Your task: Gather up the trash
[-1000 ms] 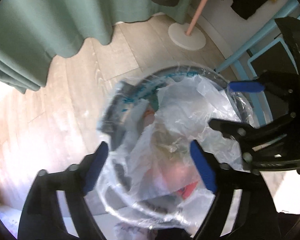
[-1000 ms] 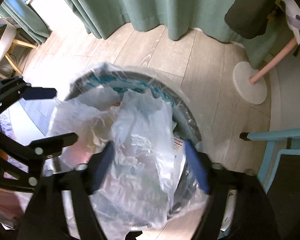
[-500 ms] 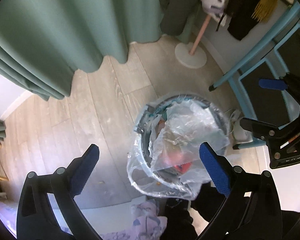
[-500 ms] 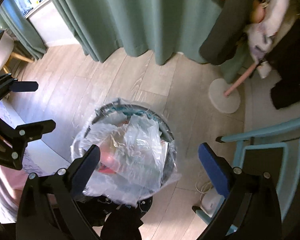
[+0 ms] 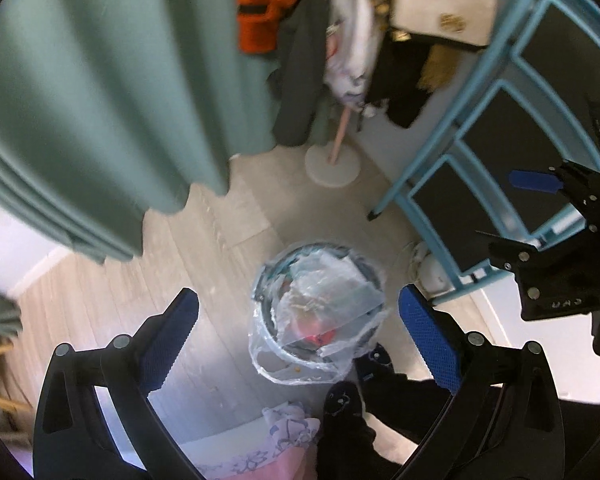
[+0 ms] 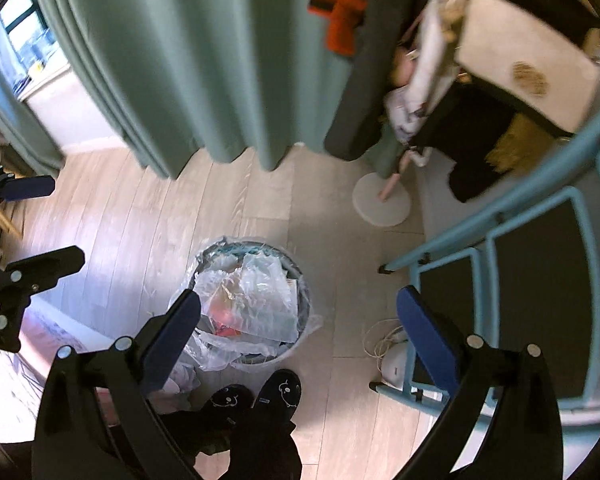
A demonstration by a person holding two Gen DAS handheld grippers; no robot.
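Note:
A round waste bin [image 5: 320,316] [image 6: 256,312] lined with a clear plastic bag stands on the wooden floor far below both grippers. Crumpled clear plastic [image 6: 252,296] and something red fill its top. My left gripper [image 5: 300,332] hangs high over it, jaws wide open, nothing between the blue pads. My right gripper [image 6: 300,332] is just as high and just as open, also with nothing in it. Each gripper shows at the edge of the other's view: the right one [image 5: 540,220] and the left one [image 6: 28,224].
Green curtains [image 6: 160,60] hang behind the bin. A coat stand [image 6: 382,204] with a white round base and hanging clothes is at the back right. A blue-framed chair [image 6: 520,280] stands to the right. The person's feet in dark slippers [image 6: 260,396] are beside the bin.
Both grippers rose a long way from right over the bin, so the bin looks much smaller. Their jaws opened wider off the plastic bag, which stayed in the bin.

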